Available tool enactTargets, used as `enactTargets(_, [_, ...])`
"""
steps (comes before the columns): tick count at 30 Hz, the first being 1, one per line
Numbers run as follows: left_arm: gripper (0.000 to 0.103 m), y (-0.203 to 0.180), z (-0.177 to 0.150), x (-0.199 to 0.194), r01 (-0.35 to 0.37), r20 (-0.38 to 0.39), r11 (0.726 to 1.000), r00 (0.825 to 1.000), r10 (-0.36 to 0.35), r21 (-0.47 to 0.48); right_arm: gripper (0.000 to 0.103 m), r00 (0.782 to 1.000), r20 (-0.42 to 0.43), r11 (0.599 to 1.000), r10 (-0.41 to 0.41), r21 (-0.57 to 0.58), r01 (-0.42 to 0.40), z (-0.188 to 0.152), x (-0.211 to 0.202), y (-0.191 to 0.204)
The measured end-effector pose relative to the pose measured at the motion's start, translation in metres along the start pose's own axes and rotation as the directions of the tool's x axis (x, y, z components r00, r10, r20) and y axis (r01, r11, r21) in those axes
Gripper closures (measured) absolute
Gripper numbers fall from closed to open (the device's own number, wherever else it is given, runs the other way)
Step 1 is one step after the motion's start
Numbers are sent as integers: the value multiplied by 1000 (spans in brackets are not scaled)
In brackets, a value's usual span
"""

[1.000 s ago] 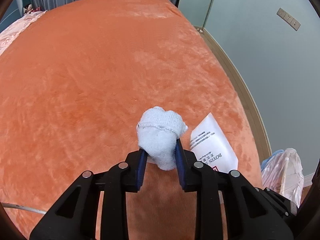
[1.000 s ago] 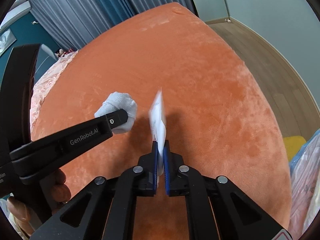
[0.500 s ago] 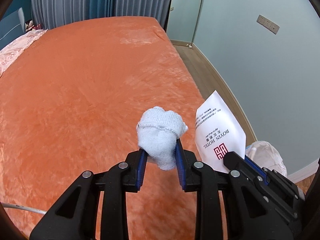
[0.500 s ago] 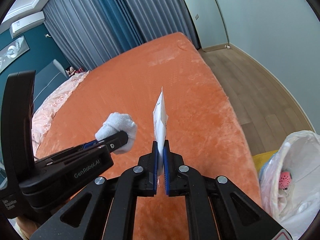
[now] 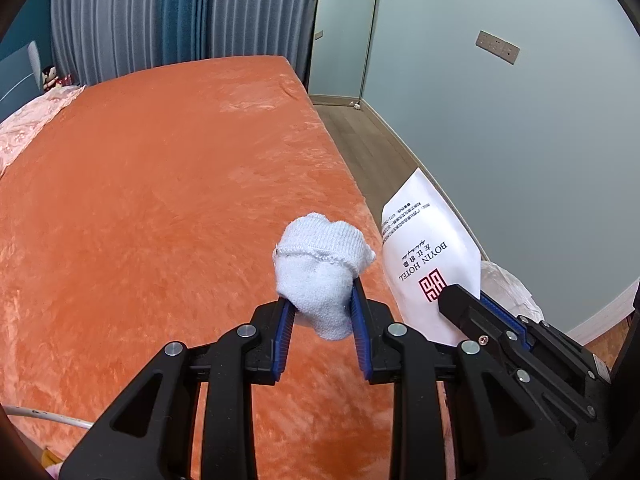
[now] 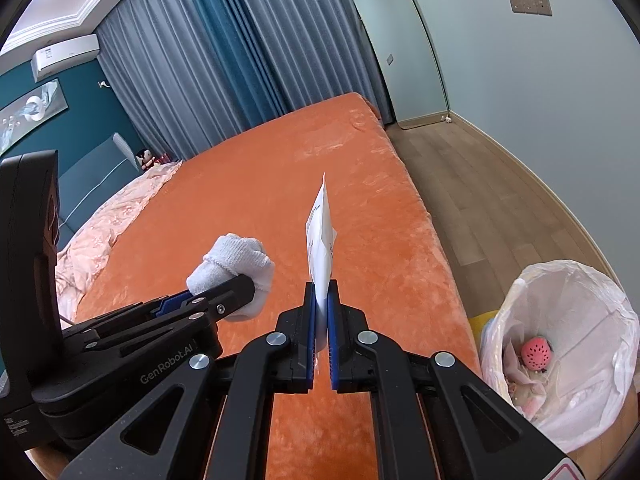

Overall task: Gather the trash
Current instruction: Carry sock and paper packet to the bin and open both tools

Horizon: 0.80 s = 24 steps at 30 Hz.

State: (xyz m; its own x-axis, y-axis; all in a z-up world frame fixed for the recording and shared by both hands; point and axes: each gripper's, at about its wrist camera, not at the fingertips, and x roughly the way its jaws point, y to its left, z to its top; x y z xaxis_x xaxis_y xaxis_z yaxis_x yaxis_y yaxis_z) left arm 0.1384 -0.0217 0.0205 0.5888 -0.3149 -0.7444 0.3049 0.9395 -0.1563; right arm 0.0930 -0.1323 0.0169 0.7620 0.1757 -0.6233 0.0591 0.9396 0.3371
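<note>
I had lifted both tongs off the bed: left tongs clamped the balled sock, right tongs pinched the white packet. The lined bin had come into view lower right, so dropping looked next.

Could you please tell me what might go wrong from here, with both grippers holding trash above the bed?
1. The right gripper pinches the white packet only at its bottom edge, so it might slip out before reaching the lined bin.
2. The left gripper clamps the balled white sock near its lower part; it could drop onto the orange bedspread.
3. The grippers sit close together and could collide.
</note>
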Motion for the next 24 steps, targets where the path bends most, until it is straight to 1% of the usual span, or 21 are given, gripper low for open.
enactTargets(6, [77,-10,-12,-11,12,-9,1000,1000,-12,15,97,1000,6,1000,-7,-5,7,-12,-22,0])
enactTargets(14, [77,-21,-19,-24,35,-6,999,999,-34,39,97,999,42,999,-32,-6,32,-16,-51,-8])
enactTargets(18, [77,-39,-20,-26,61,-11,995,998,-61,74,98,996,65,998,-65,12,64,-15,-67,-26])
enactTargets(24, [77,-79,-26,-18,101,-39,982,995,-96,158,98,987,80,988,-137,85,130,-19,-88,-71])
